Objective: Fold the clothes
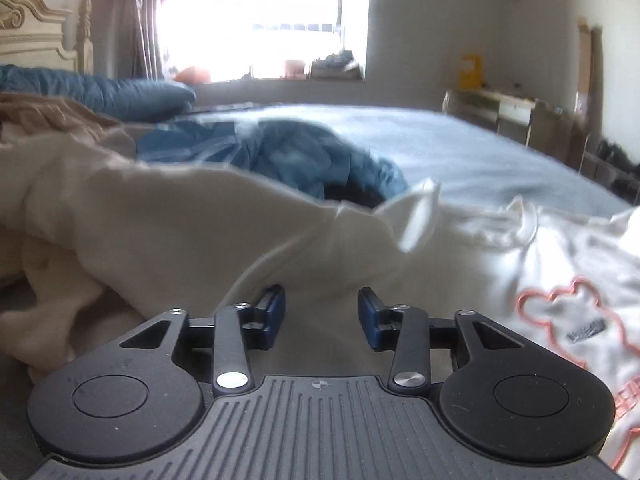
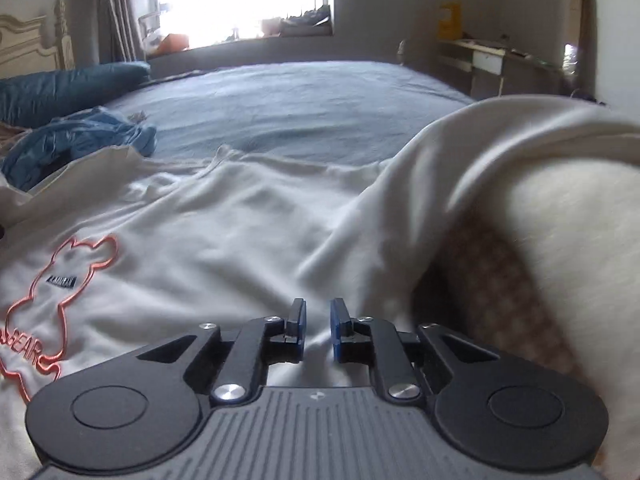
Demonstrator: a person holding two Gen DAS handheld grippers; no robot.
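Since the white shirt (image 2: 224,216) on the bed (image 2: 304,96) is soft and floppy, pinch its edge; the left gripper (image 1: 322,312) is half open and the right gripper (image 2: 318,328) nearly closed, both holding nothing.

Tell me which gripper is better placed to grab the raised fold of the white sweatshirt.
Probably the right gripper: the sweatshirt's lifted fold rises beside its narrowly parted fingers. The left gripper faces lower crumpled cloth.

A bed (image 2: 304,108) with a blue-grey sheet is carrying a white sweatshirt (image 2: 224,232), a crumpled blue garment (image 2: 76,140) beside it and a dark-blue pillow (image 2: 60,84).
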